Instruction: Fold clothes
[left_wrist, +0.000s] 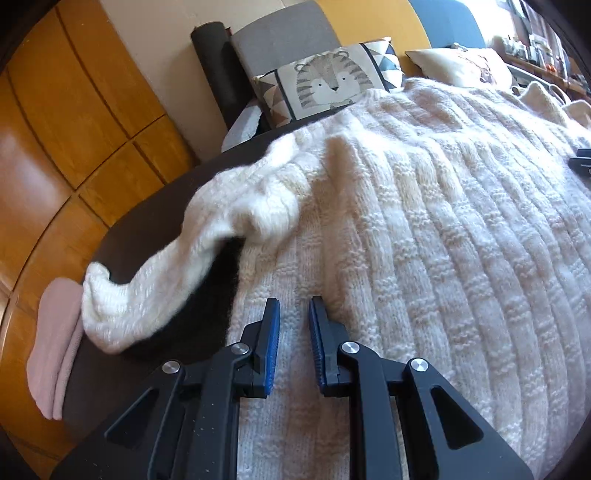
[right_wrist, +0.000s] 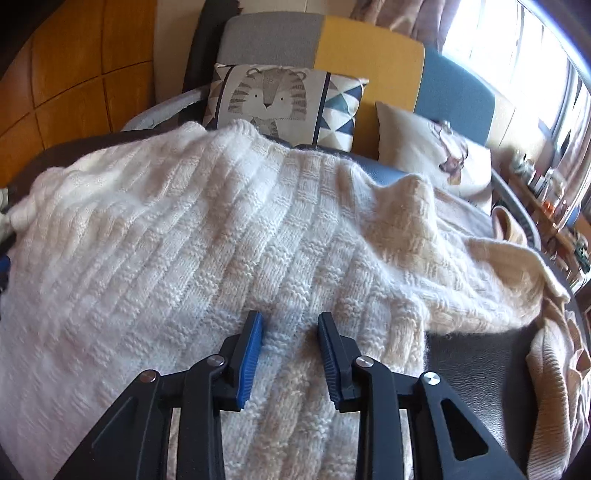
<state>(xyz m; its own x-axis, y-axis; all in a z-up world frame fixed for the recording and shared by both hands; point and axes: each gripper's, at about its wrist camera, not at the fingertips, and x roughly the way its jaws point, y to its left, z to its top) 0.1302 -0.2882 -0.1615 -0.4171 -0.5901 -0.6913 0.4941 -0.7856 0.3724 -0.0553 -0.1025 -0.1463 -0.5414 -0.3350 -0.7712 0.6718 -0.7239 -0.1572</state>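
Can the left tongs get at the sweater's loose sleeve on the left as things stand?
Probably yes. The left tongs hover empty over the sweater, jaws slightly apart, and the sleeve lies exposed on the dark table, with nothing between them. The pink cloth only borders its cuff.

Both wrist views look steeply down, close over the same cream knitted sweater (left_wrist: 424, 221), sharing the tiger cushion (right_wrist: 273, 99) beyond.
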